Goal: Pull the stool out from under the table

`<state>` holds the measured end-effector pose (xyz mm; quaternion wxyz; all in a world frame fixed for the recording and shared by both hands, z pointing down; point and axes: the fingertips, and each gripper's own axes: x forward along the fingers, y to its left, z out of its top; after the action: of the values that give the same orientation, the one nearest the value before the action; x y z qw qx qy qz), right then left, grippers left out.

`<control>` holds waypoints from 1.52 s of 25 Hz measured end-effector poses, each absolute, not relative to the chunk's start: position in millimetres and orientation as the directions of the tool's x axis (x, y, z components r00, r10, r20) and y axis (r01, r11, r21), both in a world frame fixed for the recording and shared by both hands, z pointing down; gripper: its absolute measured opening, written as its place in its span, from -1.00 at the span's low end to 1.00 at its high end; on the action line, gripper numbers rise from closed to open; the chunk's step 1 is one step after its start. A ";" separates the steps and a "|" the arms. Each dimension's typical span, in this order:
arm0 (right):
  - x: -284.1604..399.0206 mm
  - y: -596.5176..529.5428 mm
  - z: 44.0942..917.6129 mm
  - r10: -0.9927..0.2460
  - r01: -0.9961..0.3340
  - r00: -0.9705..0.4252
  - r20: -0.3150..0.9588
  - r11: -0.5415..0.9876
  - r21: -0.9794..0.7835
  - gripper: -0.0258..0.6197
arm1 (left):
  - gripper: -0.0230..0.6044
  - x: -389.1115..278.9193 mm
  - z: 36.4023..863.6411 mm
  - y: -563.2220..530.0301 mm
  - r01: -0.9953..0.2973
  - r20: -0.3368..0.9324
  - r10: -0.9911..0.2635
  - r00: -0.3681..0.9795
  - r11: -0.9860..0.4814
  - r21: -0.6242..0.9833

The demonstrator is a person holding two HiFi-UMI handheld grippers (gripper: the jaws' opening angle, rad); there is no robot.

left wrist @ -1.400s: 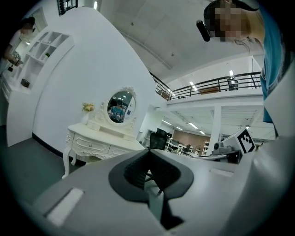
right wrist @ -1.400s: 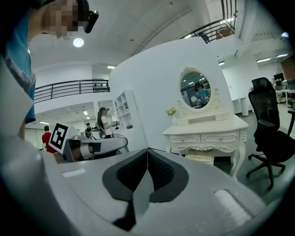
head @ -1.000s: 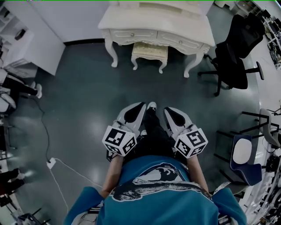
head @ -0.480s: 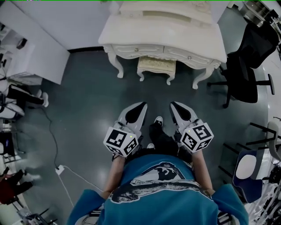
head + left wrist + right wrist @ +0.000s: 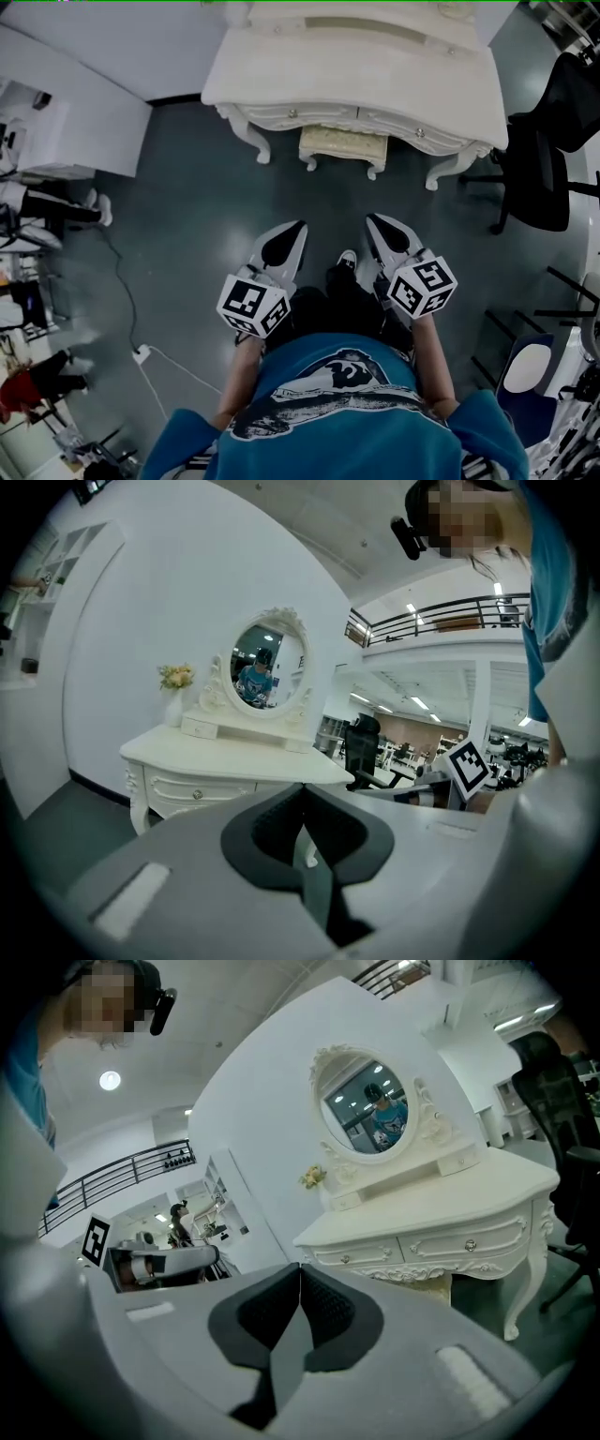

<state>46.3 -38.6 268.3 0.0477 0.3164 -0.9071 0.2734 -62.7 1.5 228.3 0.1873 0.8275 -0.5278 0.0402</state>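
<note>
Holding the left gripper [image 5: 295,230] and the right gripper [image 5: 375,223] low, each with jaws pressed together on nothing, well apart from the stool [image 5: 343,145] sitting tucked under the table [image 5: 356,70], likely needing jaws spreading before reaching and clamping the seat's near edge

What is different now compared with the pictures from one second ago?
The person has stepped closer to the white table; it and the stool look nearer. Nothing was gripped or released. The stool stays under the table; left gripper and right gripper stay shut and empty.
</note>
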 end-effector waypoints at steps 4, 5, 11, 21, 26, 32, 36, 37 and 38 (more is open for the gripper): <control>50.2 -54.3 285.4 -0.533 -0.595 -0.799 0.280 0.629 -0.501 -0.90 | -0.89 -63.3 240.5 -12.5 -0.875 0.295 -0.841 0.453 -0.356 0.328; 50.2 -58.0 288.7 -0.532 -0.592 -0.800 0.277 0.621 -0.514 -0.90 | -0.89 -62.9 244.3 -15.1 -0.871 0.309 -0.831 0.462 -0.360 0.334; 54.0 -75.6 314.5 -0.542 -0.567 -0.801 0.254 0.551 -0.612 -0.84 | -0.69 -54.4 276.9 -30.3 -0.851 0.401 -0.758 0.515 -0.395 0.347; 38.1 -126.5 400.2 -0.587 -0.615 -0.743 0.322 0.406 -0.676 -0.60 | -0.49 -87.0 366.0 -100.5 -0.760 0.422 -0.644 0.638 -0.439 0.479; 17.7 -167.3 468.5 -0.592 -0.648 -0.702 0.394 0.303 -0.699 -0.46 | -0.31 -102.2 427.8 -153.8 -0.663 0.373 -0.576 0.727 -0.450 0.598; 6.4 -223.7 549.6 -0.610 -0.651 -0.669 0.425 0.203 -0.732 -0.28 | -0.13 -109.6 520.7 -204.9 -0.629 0.415 -0.488 0.768 -0.455 0.630; 19.0 -252.9 599.6 -0.660 -0.610 -0.618 0.427 0.060 -0.790 -0.18 | -0.05 -121.8 575.4 -232.8 -0.648 0.439 -0.493 0.751 -0.422 0.634; 22.4 -256.4 612.1 -0.667 -0.597 -0.606 0.434 0.021 -0.802 -0.17 | -0.04 -128.5 589.4 -239.0 -0.660 0.452 -0.499 0.739 -0.402 0.635; 26.2 -259.3 623.9 -0.672 -0.587 -0.594 0.441 -0.012 -0.809 -0.14 | -0.03 -135.4 604.3 -245.3 -0.671 0.467 -0.504 0.726 -0.371 0.642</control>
<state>26.2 -259.3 623.9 -0.0384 0.4488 -0.7018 0.5519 -135.4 -245.3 604.3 0.4324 0.8223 -0.3572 0.0964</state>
